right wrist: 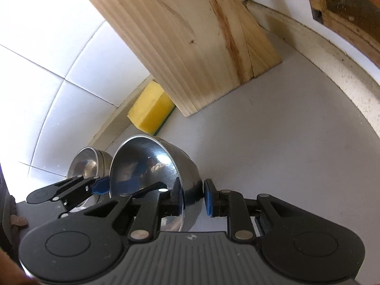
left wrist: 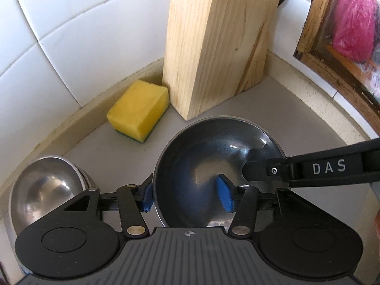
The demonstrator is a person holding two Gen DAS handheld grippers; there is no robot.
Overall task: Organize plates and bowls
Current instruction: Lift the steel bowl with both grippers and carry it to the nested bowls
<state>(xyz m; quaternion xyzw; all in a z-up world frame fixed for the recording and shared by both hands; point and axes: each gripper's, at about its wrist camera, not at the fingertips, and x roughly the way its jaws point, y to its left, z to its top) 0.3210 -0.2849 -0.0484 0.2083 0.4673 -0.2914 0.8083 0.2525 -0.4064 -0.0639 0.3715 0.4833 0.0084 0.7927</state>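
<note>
**Left wrist view:** A steel bowl [left wrist: 209, 166] sits on the grey counter [left wrist: 95, 147] just in front of the foot of the upright wooden board [left wrist: 213, 47]. Its near edge is cut off behind the left gripper [left wrist: 185, 196]. That gripper's jaws stand partly open astride the bowl's left rim. One blue pad [left wrist: 146, 194] is against the outside, and the other is inside, clear of the wall. The right gripper [left wrist: 251, 169] reaches in from the right, with only one black finger showing at the far rim, so its grip cannot be judged here. A second steel bowl [left wrist: 45, 190], in front of the board and well to its left, is half hidden by the gripper body. A yellow sponge [left wrist: 139, 112] lies touching the board's left foot. To the right of the board, something pink [left wrist: 351, 19] behind a wooden frame is too blurred to identify.

**Right wrist view:** Here the right gripper's hold is plain: its jaws are clamped on the bowl's rim, one finger inside, the blue pad outside. The bowl appears tilted towards the camera. The board now hides part of the sponge, and the pink object is almost out of frame. The left gripper covers the lower half of the second bowl.
</note>
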